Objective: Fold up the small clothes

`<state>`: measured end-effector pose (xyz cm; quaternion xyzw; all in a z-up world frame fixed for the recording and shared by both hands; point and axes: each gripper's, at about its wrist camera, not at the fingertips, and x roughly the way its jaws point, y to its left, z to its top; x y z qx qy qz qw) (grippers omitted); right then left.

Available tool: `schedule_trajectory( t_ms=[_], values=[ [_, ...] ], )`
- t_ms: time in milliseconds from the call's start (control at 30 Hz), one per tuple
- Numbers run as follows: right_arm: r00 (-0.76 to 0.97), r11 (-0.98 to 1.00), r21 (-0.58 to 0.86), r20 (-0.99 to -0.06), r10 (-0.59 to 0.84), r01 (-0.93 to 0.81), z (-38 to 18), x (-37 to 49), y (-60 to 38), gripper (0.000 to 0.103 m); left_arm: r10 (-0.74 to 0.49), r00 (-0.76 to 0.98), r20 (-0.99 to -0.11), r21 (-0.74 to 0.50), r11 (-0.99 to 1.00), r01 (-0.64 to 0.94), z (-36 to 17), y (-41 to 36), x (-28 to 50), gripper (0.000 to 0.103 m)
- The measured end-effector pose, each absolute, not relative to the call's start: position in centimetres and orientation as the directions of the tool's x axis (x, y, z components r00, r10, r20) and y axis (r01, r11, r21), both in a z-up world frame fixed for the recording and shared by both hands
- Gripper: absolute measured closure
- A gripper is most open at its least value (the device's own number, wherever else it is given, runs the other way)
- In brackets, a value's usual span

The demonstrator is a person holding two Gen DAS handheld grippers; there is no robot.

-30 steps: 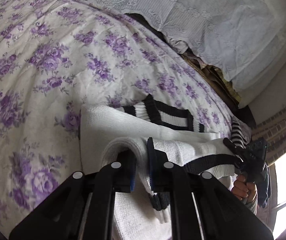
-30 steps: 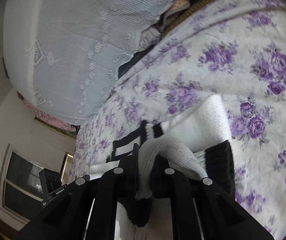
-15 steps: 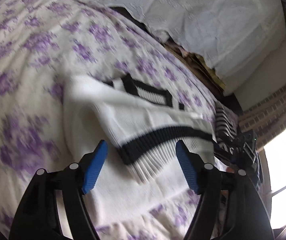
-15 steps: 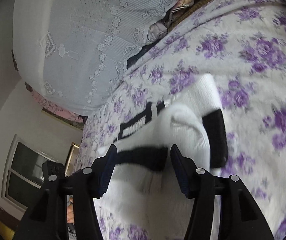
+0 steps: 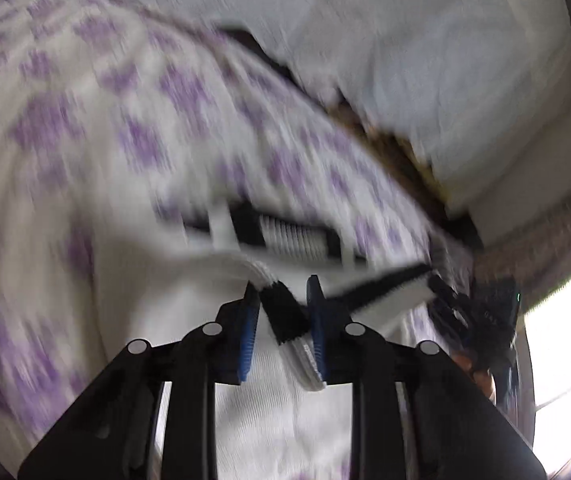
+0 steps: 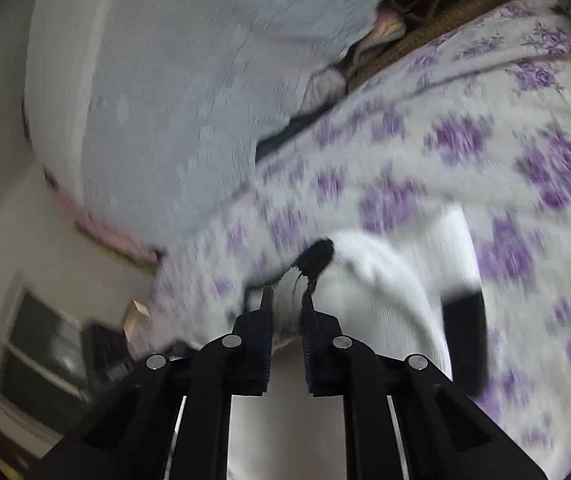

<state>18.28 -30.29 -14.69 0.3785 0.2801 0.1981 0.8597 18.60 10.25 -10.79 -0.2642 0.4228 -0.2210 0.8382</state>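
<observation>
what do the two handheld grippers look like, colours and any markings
Both the left gripper and the right gripper are matte black plastic linkage frames with round silver rivets at the joints. The left one's finger pads are ribbed blue. No cables or lettering show.

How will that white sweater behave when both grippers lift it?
Probably floppy: the sweater bunches between the left gripper pads. It likely sags between the grips, since its hem droops beside the right gripper. The ribbed knit probably won't slip.

One white knitted garment with black bands (image 5: 189,320) counted, one purple-flowered bedspread (image 5: 65,128), one pale lace cover (image 5: 425,60) heaped behind, two grippers (image 5: 281,292) seen, one striped item at the far edge too blurred to be told.
</observation>
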Motion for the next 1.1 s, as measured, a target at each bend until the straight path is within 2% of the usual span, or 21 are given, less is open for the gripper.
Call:
schedule_trajectory(
  t_ms=[33,67,100,133,200,333,400,467,533,600,633,667,700,733,800,833,933,1000,1033,1067,1100],
  values=[
    [0.779,0.627,0.772,-0.330,0.534,-0.103,-15.1,19.5,-30.6,0.074,-0.570,0.568,-0.594,-0.635,0.765,0.104,-11.0,10.8,19.6,0.058],
    [0.797,0.635,0.770,-0.349,0.493,-0.056,-15.8,20.1,-31.0,0.050,-0.563,0.576,-0.592,-0.657,0.752,0.060,-11.5,11.4,20.4,0.053],
    [0.813,0.636,0.772,-0.352,0.464,-0.029,-16.4,19.9,-31.2,0.044,-0.565,0.575,-0.592,-0.687,0.727,0.007,-12.4,12.2,21.0,0.043],
    [0.821,0.630,0.776,-0.338,0.460,-0.034,-16.8,19.5,-31.4,0.044,-0.555,0.584,-0.592,-0.700,0.714,-0.030,-13.1,12.8,21.0,0.037],
    [0.823,0.635,0.770,-0.320,0.469,-0.062,-17.1,18.5,-31.6,0.044,-0.580,0.600,-0.552,-0.723,0.691,0.003,-13.8,13.3,20.0,0.035],
    [0.832,0.679,0.722,-0.291,0.473,-0.133,-15.0,17.2,-30.6,0.044,-0.535,0.620,-0.575,-0.644,0.763,0.062,-12.2,11.6,18.5,0.033],
    [0.815,0.709,0.681,-0.300,0.496,-0.181,-14.0,17.2,-28.6,0.044,-0.529,0.614,-0.586,-0.575,0.805,0.145,-10.8,9.2,18.4,0.029],
    [0.800,0.742,0.632,-0.316,0.510,-0.224,-13.4,18.0,-26.3,0.044,-0.491,0.614,-0.618,-0.486,0.852,0.193,-9.9,6.6,18.5,0.019],
    [0.768,0.759,0.611,-0.369,0.523,-0.224,-13.9,20.0,-24.8,0.044,-0.394,0.627,-0.672,-0.370,0.912,0.176,-10.0,4.3,19.4,0.013],
    [0.763,0.778,0.611,-0.432,0.481,-0.145,-15.8,22.0,-25.4,0.044,-0.292,0.621,-0.727,-0.286,0.952,0.112,-11.2,3.7,21.3,0.013],
    [0.780,0.789,0.608,-0.449,0.435,-0.090,-17.0,22.4,-26.5,0.050,-0.248,0.611,-0.751,-0.271,0.961,0.057,-12.4,4.5,22.2,0.013],
    [0.785,0.757,0.651,-0.444,0.432,-0.048,-18.2,22.7,-28.2,0.078,-0.222,0.605,-0.765,-0.266,0.964,0.017,-13.2,5.4,22.5,0.013],
    [0.786,0.704,0.710,-0.435,0.439,-0.001,-18.8,22.7,-29.9,0.092,-0.185,0.590,-0.786,-0.263,0.964,-0.047,-14.7,6.9,23.0,0.013],
    [0.797,0.673,0.739,-0.424,0.431,0.029,-19.0,22.5,-31.1,0.100,-0.232,0.577,-0.783,-0.324,0.944,-0.060,-15.7,8.1,23.2,0.016],
    [0.845,0.701,0.704,-0.439,0.305,0.113,-18.6,21.2,-33.2,0.094,-0.329,0.611,-0.720,-0.452,0.891,-0.053,-15.3,10.1,22.8,0.016],
    [0.852,0.700,0.703,-0.438,0.286,0.126,-18.5,20.7,-33.7,0.081,-0.332,0.614,-0.716,-0.459,0.887,-0.056,-15.1,10.4,22.6,0.016],
    [0.879,0.738,0.674,-0.376,0.294,0.041,-16.3,17.9,-33.0,0.081,-0.301,0.644,-0.704,-0.426,0.904,-0.043,-13.8,10.0,20.6,0.016],
    [0.890,0.816,0.575,-0.341,0.303,-0.058,-13.9,15.7,-30.2,0.071,-0.330,0.653,-0.682,-0.398,0.916,0.047,-12.0,8.5,19.0,0.016],
    [0.886,0.832,0.546,-0.335,0.320,-0.094,-13.4,15.0,-29.0,0.059,-0.343,0.656,-0.673,-0.377,0.921,0.095,-11.3,7.7,18.2,0.014],
    [0.870,0.845,0.514,-0.340,0.357,-0.146,-13.1,14.2,-27.2,0.052,-0.349,0.660,-0.665,-0.344,0.928,0.145,-10.6,6.6,17.0,0.009],
    [0.852,0.848,0.498,-0.353,0.387,-0.179,-13.1,13.8,-26.1,0.051,-0.348,0.662,-0.665,-0.319,0.932,0.170,-10.4,5.9,16.2,0.007]
  ],
)
